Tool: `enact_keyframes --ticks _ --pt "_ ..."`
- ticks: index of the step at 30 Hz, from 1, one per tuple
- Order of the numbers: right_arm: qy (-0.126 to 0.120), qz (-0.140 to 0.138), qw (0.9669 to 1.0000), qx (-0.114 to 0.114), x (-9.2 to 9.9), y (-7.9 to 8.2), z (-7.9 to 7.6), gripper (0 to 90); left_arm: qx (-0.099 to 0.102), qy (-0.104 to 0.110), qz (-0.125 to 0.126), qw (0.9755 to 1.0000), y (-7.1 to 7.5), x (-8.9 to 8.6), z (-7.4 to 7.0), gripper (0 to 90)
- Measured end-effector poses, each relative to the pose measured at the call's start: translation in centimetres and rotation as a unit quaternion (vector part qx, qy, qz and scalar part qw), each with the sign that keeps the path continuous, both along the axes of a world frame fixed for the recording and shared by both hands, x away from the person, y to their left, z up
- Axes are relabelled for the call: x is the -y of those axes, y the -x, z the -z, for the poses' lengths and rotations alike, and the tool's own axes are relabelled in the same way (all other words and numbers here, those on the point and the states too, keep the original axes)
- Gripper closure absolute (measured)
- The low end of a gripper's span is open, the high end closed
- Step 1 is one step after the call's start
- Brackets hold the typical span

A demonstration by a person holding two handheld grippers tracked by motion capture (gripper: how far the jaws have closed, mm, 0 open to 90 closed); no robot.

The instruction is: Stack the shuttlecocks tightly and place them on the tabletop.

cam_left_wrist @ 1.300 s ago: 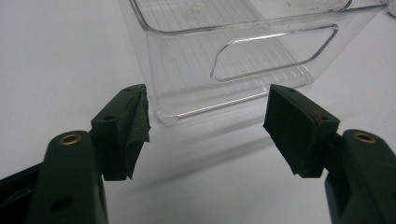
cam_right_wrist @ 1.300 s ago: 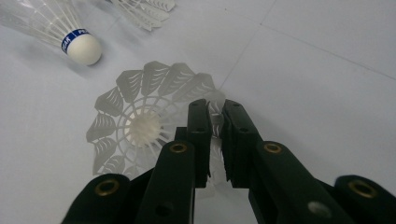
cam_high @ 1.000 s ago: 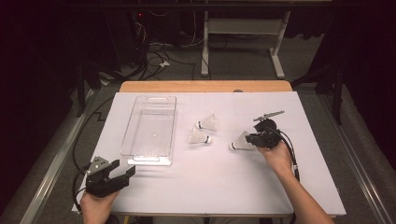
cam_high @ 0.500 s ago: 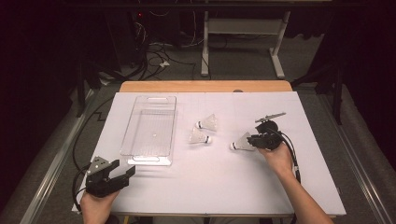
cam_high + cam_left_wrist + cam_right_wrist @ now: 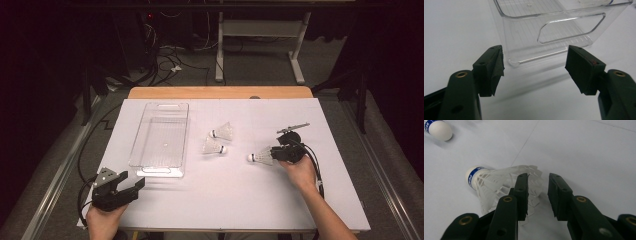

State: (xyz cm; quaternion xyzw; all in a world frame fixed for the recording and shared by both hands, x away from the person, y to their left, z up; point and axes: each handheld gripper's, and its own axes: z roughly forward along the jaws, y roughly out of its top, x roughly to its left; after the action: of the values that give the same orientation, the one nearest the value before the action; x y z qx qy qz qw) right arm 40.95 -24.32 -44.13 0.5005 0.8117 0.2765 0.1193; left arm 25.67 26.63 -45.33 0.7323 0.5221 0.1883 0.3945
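The clear tray is sitting empty, so nothing is packed yet and all three shuttlecocks are waiting on the white table. The left gripper is idling, jaws released. The right gripper, jaws just opening, is straddling the nearest shuttlecock's skirt, unclamped.

Materials and finishes. Just ahead of your left gripper stood a tray of clear, glossy plastic, its floor finely ribbed and its walls smooth. Your gripper's fingers were matt black plastic, faced with dull, slightly rough pads and set with brass-coloured rivets. At your right gripper lay a shuttlecock with a white, lattice-moulded plastic skirt and a smooth white cap banded in blue. Beneath both, the table was covered by a matt, smooth white sheet; its far edge showed pale wood.
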Motion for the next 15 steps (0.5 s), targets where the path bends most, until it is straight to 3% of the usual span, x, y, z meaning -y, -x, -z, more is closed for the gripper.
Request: enact_keyframes --ticks 15 --pt "-0.007 0.002 1.0 0.003 0.39 0.4 0.04 67.5 0.001 0.001 -0.001 1.0 0.03 0.04 -0.01 31.9"
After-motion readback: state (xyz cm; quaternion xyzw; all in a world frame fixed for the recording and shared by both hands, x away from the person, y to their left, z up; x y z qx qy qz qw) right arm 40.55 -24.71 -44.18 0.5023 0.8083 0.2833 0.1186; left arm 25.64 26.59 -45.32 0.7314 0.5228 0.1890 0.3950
